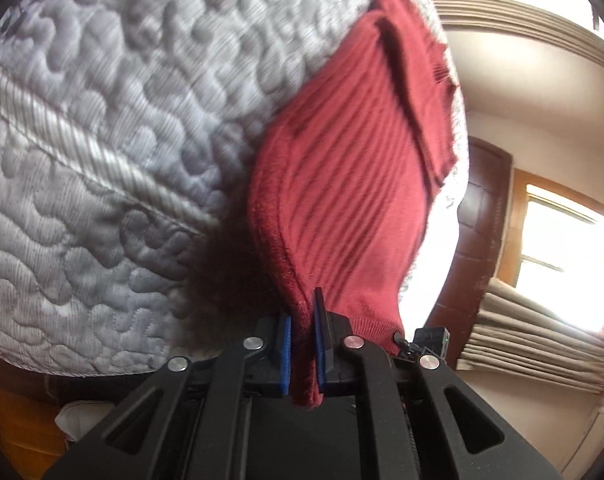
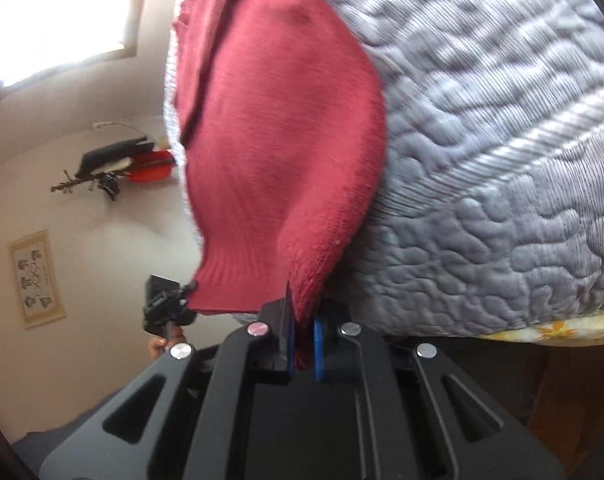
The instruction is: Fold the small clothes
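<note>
With the quilted mattress [image 1: 102, 140] as the landmark, the left tool [image 1: 302, 344] sits just off its near edge, its blue pads [image 1: 285, 344] clenched on a bunched corner of the dark red knit garment [image 1: 341, 200]; the ribbed cloth runs away from the pads and lies over the top of the mattress, where a flap seems already doubled on itself at the far end. The right tool [image 2: 302, 344] is likewise off the near edge of the mattress, clamped on the opposite corner of the same garment [image 2: 282, 140], though here less cloth shows between the pads [image 2: 318, 348] and the bite looks thinner. Between the two tools the ribbed hem hangs free past the mattress edge, and the other tool shows small beside that hem in each wrist view. This looks like the start of a fold: both hem corners are pinched and lifted, the body of the garment resting on the mattress. The next move likely calls for carrying both corners together, level and at the same pace, up and over toward the far end, keeping the hem taut so it lands square. The thin right-hand bite could slip if the cloth drags on the quilting.
</note>
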{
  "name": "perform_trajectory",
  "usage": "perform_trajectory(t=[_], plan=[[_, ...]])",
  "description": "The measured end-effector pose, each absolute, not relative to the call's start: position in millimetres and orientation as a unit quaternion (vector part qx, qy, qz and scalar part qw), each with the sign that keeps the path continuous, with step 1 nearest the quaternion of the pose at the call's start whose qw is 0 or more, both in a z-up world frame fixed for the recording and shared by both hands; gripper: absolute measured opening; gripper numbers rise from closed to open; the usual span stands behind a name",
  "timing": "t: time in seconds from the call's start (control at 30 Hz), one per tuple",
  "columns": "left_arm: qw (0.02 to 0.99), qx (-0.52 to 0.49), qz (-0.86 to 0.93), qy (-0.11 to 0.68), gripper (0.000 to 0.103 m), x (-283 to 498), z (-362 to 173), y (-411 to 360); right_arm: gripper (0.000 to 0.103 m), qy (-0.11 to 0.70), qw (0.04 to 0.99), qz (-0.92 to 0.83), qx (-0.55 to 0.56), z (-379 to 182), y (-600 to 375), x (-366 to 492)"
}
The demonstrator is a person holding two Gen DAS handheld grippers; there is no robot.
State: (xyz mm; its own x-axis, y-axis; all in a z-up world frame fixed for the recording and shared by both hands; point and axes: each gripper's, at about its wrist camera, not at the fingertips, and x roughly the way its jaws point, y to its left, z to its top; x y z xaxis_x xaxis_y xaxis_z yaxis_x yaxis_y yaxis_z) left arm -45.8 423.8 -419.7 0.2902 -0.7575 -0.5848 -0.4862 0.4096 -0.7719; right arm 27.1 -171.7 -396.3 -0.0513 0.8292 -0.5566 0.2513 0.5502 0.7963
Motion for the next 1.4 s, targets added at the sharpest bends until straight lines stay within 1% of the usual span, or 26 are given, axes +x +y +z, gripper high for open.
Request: perform_trajectory(t=[0.2,0.33,0.53,0.7,1.07,1.1,1.13,1.17,1.2,1.23,1.27,1.3,1.33,1.37,1.4], plan=[[0.616,-0.568,-0.143,0.527,0.009,-26,-382,428,0.005,0.636,0.573,0.280,0.435,-348,-173,53],[0.618,-0.600,-0.158,0.483,0.009,0,-359,435,0.005,0.608,0.575,0.290,0.465,-318,-180,89],[0.604,-0.646,-0.160,0.439,0.009,60,-346,447,0.005,0.581,0.572,0.280,0.507,-301,-176,141],[0.587,-0.676,-0.134,0.425,0.009,113,-364,458,0.005,0.579,0.567,0.240,0.535,-313,-187,194],[0.555,-0.691,-0.066,0.459,0.009,206,-436,477,0.005,0.615,0.540,0.168,0.548,-391,-186,286],[0.552,-0.691,-0.061,0.463,0.009,213,-443,478,0.006,0.619,0.536,0.162,0.550,-400,-186,293],[0.549,-0.690,-0.057,0.467,0.010,218,-449,478,0.012,0.623,0.529,0.157,0.555,-409,-186,300],[0.547,-0.689,-0.054,0.472,0.016,223,-454,478,0.025,0.626,0.522,0.149,0.560,-416,-187,305],[0.544,-0.692,-0.051,0.472,0.020,226,-458,479,0.035,0.624,0.517,0.146,0.568,-419,-190,309],[0.545,-0.697,-0.050,0.464,0.028,227,-458,481,0.050,0.618,0.522,0.146,0.570,-418,-194,312],[0.549,-0.697,-0.050,0.459,0.038,224,-454,485,0.051,0.612,0.531,0.151,0.567,-412,-198,315],[0.560,-0.690,-0.051,0.455,0.043,223,-448,488,0.051,0.604,0.539,0.161,0.564,-404,-202,318],[0.577,-0.676,-0.054,0.454,0.053,221,-438,492,0.051,0.601,0.548,0.170,0.556,-396,-205,320],[0.594,-0.658,-0.056,0.458,0.058,218,-428,494,0.050,0.601,0.564,0.175,0.539,-386,-208,322],[0.612,-0.635,-0.058,0.468,0.060,216,-418,495,0.050,0.604,0.585,0.179,0.511,-376,-209,324]])
